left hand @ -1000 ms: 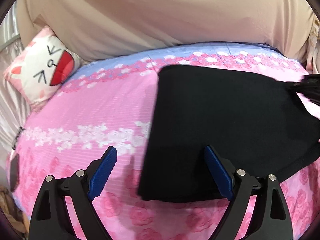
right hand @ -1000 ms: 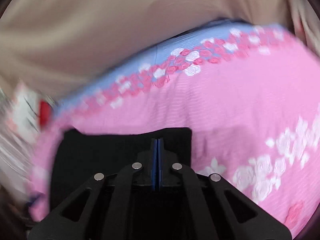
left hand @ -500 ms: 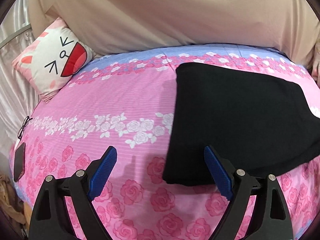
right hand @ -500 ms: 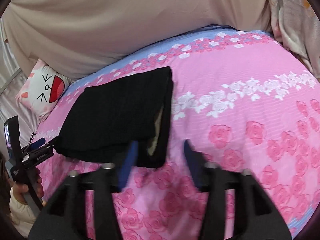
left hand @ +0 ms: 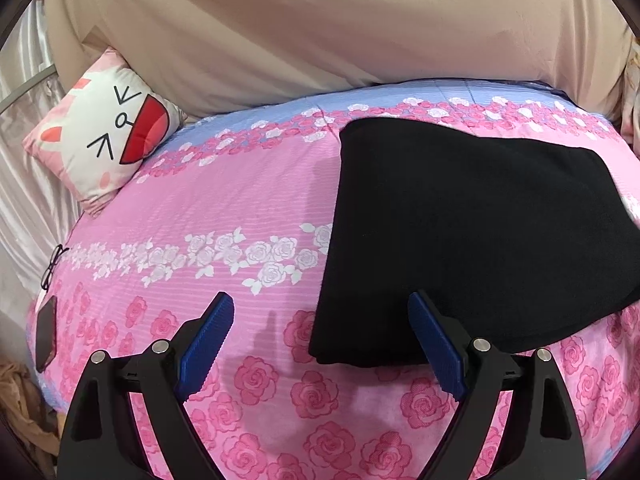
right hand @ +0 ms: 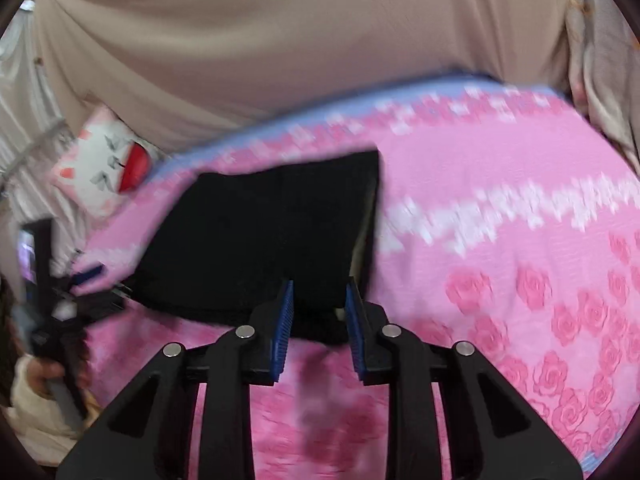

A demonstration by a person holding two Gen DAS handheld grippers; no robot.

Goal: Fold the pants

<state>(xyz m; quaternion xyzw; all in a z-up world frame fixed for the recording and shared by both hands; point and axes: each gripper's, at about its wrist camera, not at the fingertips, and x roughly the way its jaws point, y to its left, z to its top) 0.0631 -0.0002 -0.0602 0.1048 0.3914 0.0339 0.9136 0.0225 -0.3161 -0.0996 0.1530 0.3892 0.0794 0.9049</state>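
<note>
One pair of black pants (left hand: 472, 236) lies folded flat on the pink bedspread (left hand: 224, 200), released a second ago by my right claw (right hand: 319, 312), whose jaws are closing on nothing. Its long axis runs across the bed. My left claw (left hand: 320, 340) gapes empty beside it.

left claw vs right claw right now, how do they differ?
The left claw gapes wide; the right claw is much narrower and closing. The left has only the pink bedsheet between its fingers, with the folded black pants beside it; the right frames the pants' near edge without pinching it. Both have blue pads and hold nothing.
</note>
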